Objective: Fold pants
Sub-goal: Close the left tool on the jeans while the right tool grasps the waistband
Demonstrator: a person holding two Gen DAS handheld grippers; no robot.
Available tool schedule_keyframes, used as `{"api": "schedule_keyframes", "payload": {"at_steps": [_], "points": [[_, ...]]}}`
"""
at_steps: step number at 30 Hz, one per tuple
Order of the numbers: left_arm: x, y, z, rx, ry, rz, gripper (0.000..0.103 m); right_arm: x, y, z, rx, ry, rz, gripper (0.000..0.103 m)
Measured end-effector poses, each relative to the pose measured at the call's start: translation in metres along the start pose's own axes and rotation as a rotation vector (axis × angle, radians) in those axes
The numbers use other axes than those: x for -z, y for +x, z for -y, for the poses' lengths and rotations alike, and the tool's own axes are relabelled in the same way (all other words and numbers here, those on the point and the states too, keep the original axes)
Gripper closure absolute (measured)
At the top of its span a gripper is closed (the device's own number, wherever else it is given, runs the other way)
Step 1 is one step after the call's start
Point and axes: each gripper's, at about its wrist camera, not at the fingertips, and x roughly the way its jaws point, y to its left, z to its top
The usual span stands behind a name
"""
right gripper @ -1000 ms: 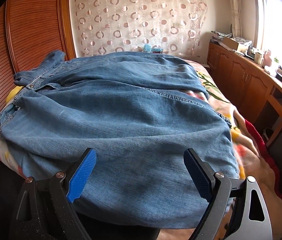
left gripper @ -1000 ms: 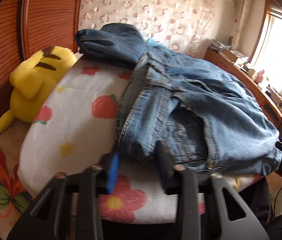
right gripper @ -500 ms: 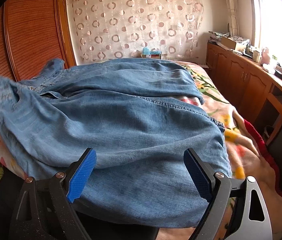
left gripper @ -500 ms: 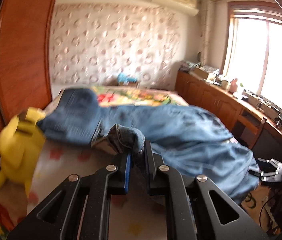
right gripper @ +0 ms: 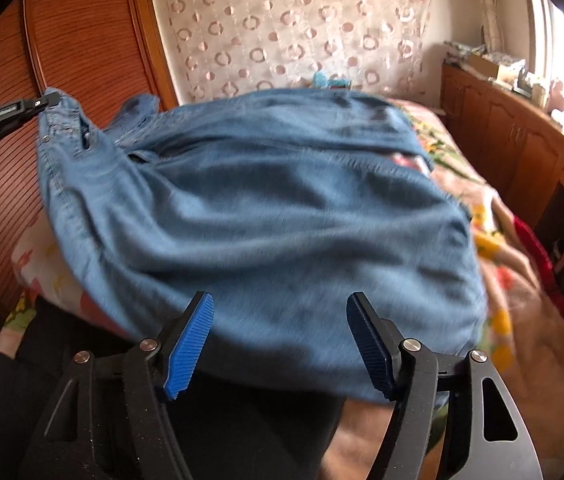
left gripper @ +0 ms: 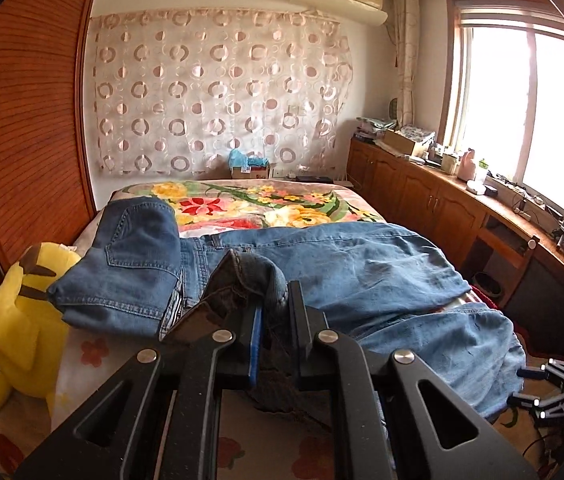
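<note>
Blue denim pants (left gripper: 354, 276) lie across the bed. My left gripper (left gripper: 273, 300) is shut on the waistband of the pants and holds that part lifted above the bed. In the right wrist view the pants (right gripper: 265, 200) hang raised at the upper left, where the left gripper (right gripper: 47, 101) pinches the waistband. My right gripper (right gripper: 279, 344) is open, its blue pads on either side of the near edge of the pants, not closed on the cloth.
A yellow plush toy (left gripper: 25, 312) sits at the bed's left edge by the wooden wardrobe (left gripper: 21, 128). A floral blanket (left gripper: 249, 204) covers the bed. Wooden cabinets (left gripper: 434, 200) with clutter run along the right under the window.
My left gripper closed on the waistband and lifted it up and back. The pants rose at the left. My right gripper's jaws narrowed a little and stayed at the near edge.
</note>
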Motion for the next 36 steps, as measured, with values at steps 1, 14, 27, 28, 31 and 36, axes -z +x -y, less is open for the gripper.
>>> {"api": "schedule_keyframes", "payload": {"at_steps": [1,14,27,28,31,36], "points": [[-0.001,0.001,0.0,-0.001,-0.002,-0.001,0.091,0.001,0.001,-0.002,-0.016,-0.002,-0.003,0.032],[-0.006,0.003,-0.002,-0.01,-0.019,0.013,0.091,0.012,0.016,-0.017,-0.072,-0.096,-0.079,0.051],[-0.021,-0.008,-0.008,-0.008,-0.051,0.054,0.091,-0.011,-0.008,-0.017,-0.058,-0.15,0.006,0.102],[-0.022,-0.009,-0.009,-0.011,-0.053,0.057,0.091,-0.014,-0.016,-0.014,-0.051,-0.151,0.023,0.102],[-0.025,-0.01,-0.015,-0.013,-0.067,0.066,0.091,-0.025,-0.037,-0.012,-0.019,-0.162,0.08,0.102],[-0.03,-0.01,-0.024,0.001,-0.11,0.078,0.091,-0.059,-0.061,-0.014,0.072,-0.233,0.164,0.102]]}}
